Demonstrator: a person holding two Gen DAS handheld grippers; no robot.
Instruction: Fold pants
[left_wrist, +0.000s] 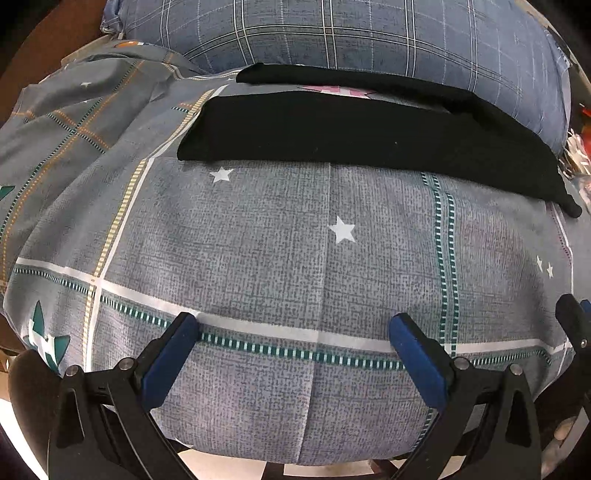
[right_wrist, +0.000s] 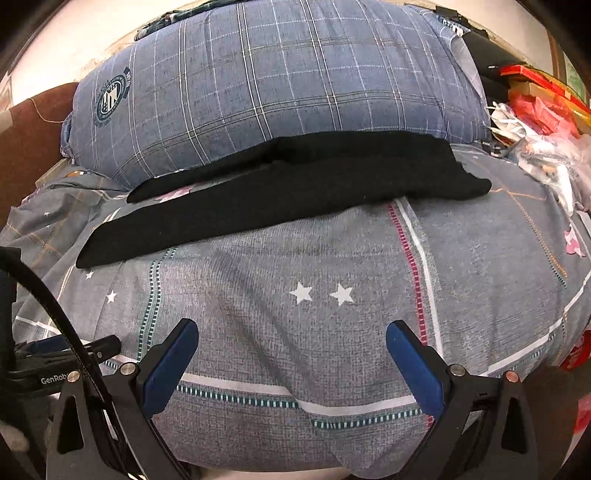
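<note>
The black pants (left_wrist: 354, 136) lie flat across the far part of the grey star-patterned bedsheet (left_wrist: 258, 240), legs pointing left, one leg a little apart from the other. They also show in the right wrist view (right_wrist: 295, 192). My left gripper (left_wrist: 295, 325) is open and empty, hovering over the sheet well short of the pants. My right gripper (right_wrist: 291, 332) is open and empty, also over the sheet short of the pants. The right gripper's edge shows at the right of the left wrist view (left_wrist: 572, 325).
A blue plaid pillow (right_wrist: 280, 81) lies just behind the pants. Clutter of red packets and plastic bags (right_wrist: 543, 125) sits at the far right. A brown headboard (right_wrist: 33, 125) is at the left. The bedsheet (right_wrist: 332, 277) is wrinkled at the left.
</note>
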